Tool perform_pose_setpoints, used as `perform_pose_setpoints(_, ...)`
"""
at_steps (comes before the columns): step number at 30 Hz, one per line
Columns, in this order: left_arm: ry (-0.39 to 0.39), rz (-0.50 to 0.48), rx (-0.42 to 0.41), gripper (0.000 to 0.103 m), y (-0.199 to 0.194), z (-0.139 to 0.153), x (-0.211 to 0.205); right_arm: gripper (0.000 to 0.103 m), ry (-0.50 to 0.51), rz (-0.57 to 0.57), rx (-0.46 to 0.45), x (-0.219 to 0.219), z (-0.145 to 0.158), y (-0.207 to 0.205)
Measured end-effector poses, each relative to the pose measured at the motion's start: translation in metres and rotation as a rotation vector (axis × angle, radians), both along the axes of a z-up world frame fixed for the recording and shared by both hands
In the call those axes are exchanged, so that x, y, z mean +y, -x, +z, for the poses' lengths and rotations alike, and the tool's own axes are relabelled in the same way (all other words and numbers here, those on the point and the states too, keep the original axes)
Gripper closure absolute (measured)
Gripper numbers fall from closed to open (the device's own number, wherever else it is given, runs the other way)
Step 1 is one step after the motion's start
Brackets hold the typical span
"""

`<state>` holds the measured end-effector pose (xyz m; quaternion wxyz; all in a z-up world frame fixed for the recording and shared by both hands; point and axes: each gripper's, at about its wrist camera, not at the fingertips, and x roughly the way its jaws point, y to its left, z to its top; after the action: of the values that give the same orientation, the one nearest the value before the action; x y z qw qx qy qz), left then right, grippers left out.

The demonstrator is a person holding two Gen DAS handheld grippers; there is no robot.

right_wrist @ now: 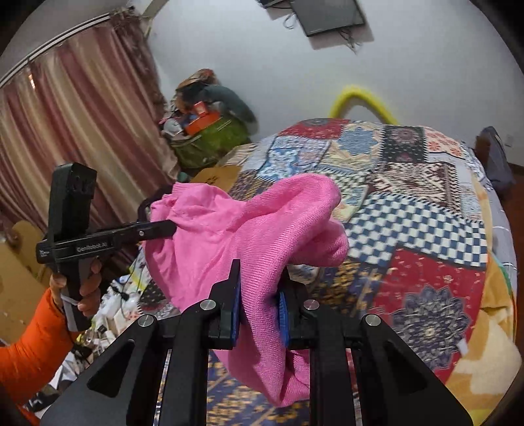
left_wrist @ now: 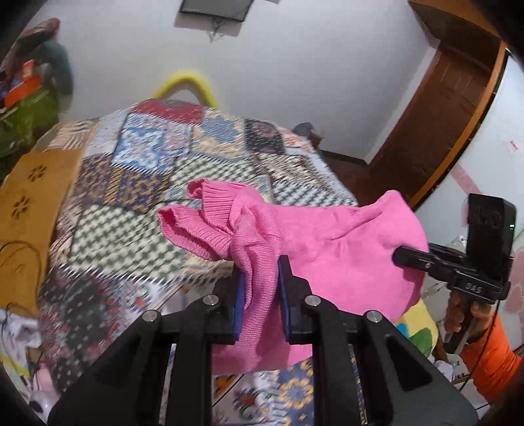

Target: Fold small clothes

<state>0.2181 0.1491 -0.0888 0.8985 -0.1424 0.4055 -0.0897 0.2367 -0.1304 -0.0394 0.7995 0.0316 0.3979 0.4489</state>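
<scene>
1. Holding one pink knitted garment [left_wrist: 327, 249] aloft between them, two grippers are in use; the garment hangs above the bed [left_wrist: 137, 183], clear of it where the views show its lower edge
2. Left gripper [left_wrist: 260, 295]: jaws clamped on a bunched fold of the pink fabric, which runs between the two blue pads [left_wrist: 240, 295] and hangs down below them
3. Right gripper [right_wrist: 260, 295]: jaws likewise clamped on a thick fold of the same garment, blue pads pressing it on both sides
4. Each gripper appears in the other's view, gripping the far side of the garment; one hand [right_wrist: 86, 285] with an orange sleeve [right_wrist: 32, 347] is seen on the left gripper's handle, and one orange sleeve below the right gripper's handle
5. One ribbed cuff or hem [left_wrist: 196, 209] sticks out to the left in the left wrist view
6. Bed covering: one patchwork quilt [right_wrist: 409, 229] of many patterned squares; one yellow curved rail [right_wrist: 360, 98] stands at its far end
7. Surroundings counted: one dark screen [right_wrist: 330, 14] on the white wall, one curtain [right_wrist: 75, 108], one wooden door frame [left_wrist: 458, 108], one green bag [right_wrist: 213, 137] heaped with items
</scene>
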Motion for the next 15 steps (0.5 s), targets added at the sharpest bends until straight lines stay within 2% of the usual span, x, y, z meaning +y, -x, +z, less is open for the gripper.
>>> perform_pose_setpoints(4,0.007,0.044,0.071,0.085,0.006,-0.028,0.020,0.086,0.011,0.020,0.048,0.018,-0.023,0.006)
perform_pose_setpoints(8,0.009,0.063,0.162,0.085,0.004,-0.073,0.033,0.086,0.053,0.032,0.127,0.037,-0.063,0.003)
perform_pose_setpoints(13,-0.005,0.073,0.225,0.084,-0.003,-0.118,0.040,0.085,0.143,0.021,0.124,0.046,-0.092,-0.004)
perform_pose_setpoints(15,-0.007,0.090,0.247,0.076,-0.008,-0.129,0.043,0.080,0.194,0.022,0.109,0.048,-0.096,-0.008)
